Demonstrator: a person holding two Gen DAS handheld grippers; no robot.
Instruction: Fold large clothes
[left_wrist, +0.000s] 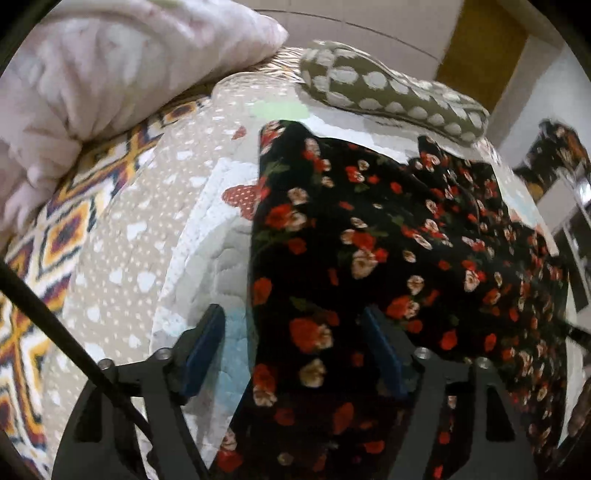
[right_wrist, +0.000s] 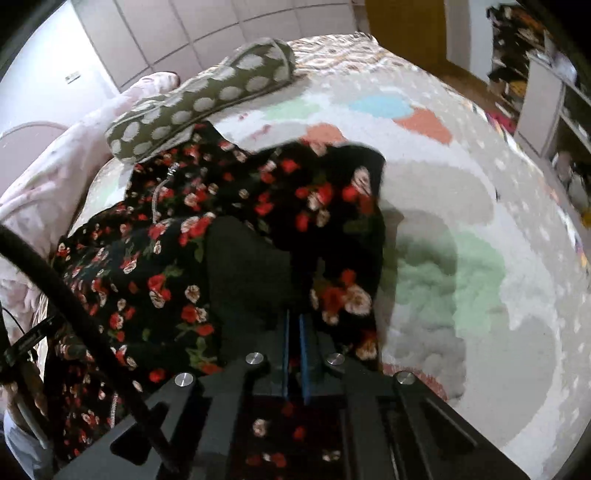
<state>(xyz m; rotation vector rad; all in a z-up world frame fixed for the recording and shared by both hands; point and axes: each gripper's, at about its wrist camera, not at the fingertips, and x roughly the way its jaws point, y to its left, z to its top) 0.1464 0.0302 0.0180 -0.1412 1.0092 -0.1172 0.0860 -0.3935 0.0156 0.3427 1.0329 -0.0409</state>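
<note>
Claws first: the right claw (right_wrist: 294, 325) has its two blue pads drawn together, and floral cloth bunches right at their tips and hangs beneath them, so it looks clamped on a fold of the black floral dress (right_wrist: 229, 229). The left claw (left_wrist: 291, 347) stands apart, its pads clear of the cloth, straddling the dress's near left edge without pressing on it.

The dress (left_wrist: 388, 236) lies spread across the quilt (left_wrist: 192, 229) on the bed, partly rumpled, with one portion lifted and doubled over near the right claw. A spotted cushion (left_wrist: 391, 96) rests just beyond the dress, overlapping its far edge, and a pink blanket (left_wrist: 92, 81) is heaped off to the left. A zipper shows on the dress in the right wrist view.

Risks from here, as I judge them: the right claw's bite seems thin, only a small pinch of slippery fabric, so a quick pull could let it slide out and drop the fold. The left claw sits half over quilt and half over dress, so closing there might catch the quilt along with the dress, or miss the edge. The cushion lying on the far edge could drag or hold back the cloth when it is lifted, skewing the fold.
</note>
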